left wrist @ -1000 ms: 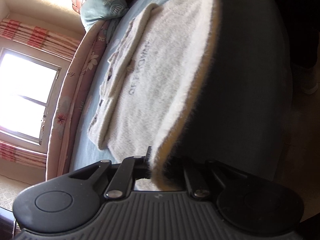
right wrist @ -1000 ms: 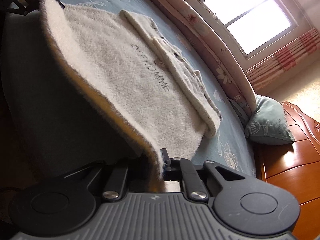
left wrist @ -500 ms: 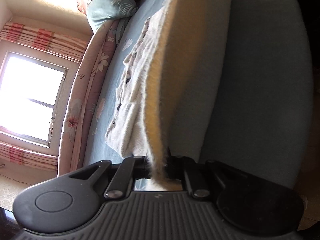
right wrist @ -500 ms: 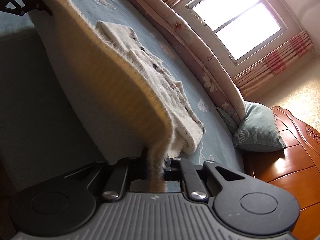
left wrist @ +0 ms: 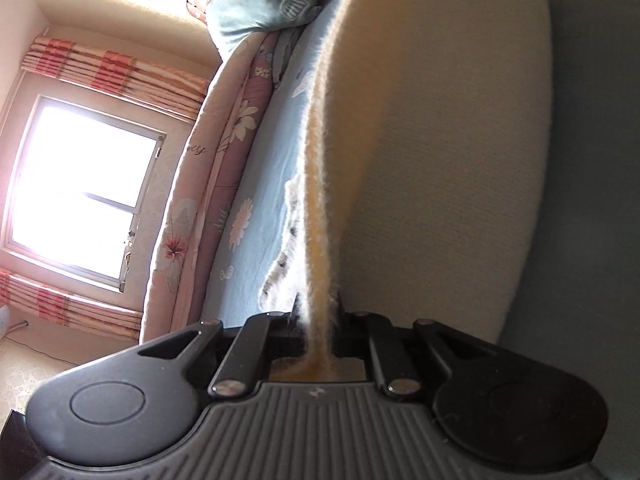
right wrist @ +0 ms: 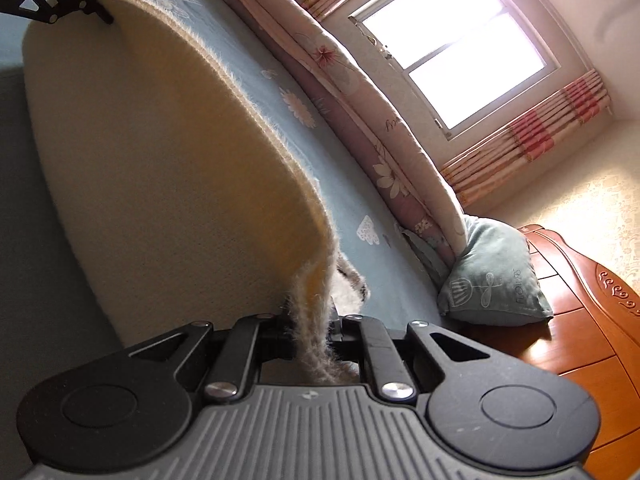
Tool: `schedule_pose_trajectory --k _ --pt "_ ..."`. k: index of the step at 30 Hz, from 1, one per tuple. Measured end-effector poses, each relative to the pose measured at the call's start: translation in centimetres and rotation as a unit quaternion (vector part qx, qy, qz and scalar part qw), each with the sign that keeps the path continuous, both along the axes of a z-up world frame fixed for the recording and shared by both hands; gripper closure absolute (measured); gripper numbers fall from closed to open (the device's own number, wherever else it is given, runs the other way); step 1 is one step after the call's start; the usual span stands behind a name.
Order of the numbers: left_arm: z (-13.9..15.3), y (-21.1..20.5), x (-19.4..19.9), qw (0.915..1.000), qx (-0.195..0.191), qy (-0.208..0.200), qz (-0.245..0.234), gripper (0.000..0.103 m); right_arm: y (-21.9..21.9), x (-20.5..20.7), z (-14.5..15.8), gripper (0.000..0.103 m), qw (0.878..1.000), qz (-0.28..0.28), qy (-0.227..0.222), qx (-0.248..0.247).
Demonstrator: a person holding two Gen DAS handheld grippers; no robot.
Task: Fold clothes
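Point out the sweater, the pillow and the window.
sweater (right wrist: 168, 168): right wrist view, on the lifted inner face.
pillow (right wrist: 492, 272): right wrist view, on its printed front.
window (left wrist: 80, 192): left wrist view, on the bright glass.

A teal pillow (right wrist: 494, 272) rests at the bed's (right wrist: 348, 200) head by the wooden headboard (right wrist: 592, 320); a floral quilt (left wrist: 208, 184) lines its far edge beneath the window (right wrist: 452, 44).

A blue flower-print bed (right wrist: 352, 200) carries a fuzzy cream sweater (right wrist: 160, 184), a rolled quilt (right wrist: 360, 92) and a teal pillow (right wrist: 492, 272).
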State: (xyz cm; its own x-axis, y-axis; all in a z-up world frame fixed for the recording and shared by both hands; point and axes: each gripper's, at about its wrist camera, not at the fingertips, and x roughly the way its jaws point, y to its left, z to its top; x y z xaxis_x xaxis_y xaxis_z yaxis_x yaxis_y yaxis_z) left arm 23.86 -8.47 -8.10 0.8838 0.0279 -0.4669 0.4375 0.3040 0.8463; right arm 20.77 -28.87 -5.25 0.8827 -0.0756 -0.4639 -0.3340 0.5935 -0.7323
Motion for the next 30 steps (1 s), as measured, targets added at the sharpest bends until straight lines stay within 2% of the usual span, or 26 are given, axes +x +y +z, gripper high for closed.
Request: schedule_pose_trajectory --k 9,20,23,26,30 --pt "-0.8 -0.6 8.6 0.9998 -0.006 -0.010 0.014 0.092 0.0 7.5 -1.1 0.090 1.000 -0.023 -0.014 -0.003" --pt "-1.9 -1.6 19.4 0.9985 -0.033 -0.009 0.042 0.091 -0.3 16.6 -3.2 0.090 0.999 -0.050 -0.018 -0.005" --pt "-2.4 -2.0 22.0 0.9982 -0.024 -0.022 0.050 0.092 -0.5 19.0 -3.5 0.090 0.998 -0.056 -0.014 0.000" --pt "-2.6 -1.7 24.5 0.9964 -0.053 0.002 0.066 0.092 -0.3 20.9 -4.3 0.090 0.998 -0.056 -0.012 -0.004" --pt "-4.0 -1.8 26.3 0.9964 -0.046 0.007 0.071 0.092 0.2 23.2 -5.6 0.090 0.998 -0.055 -0.005 -0.013"
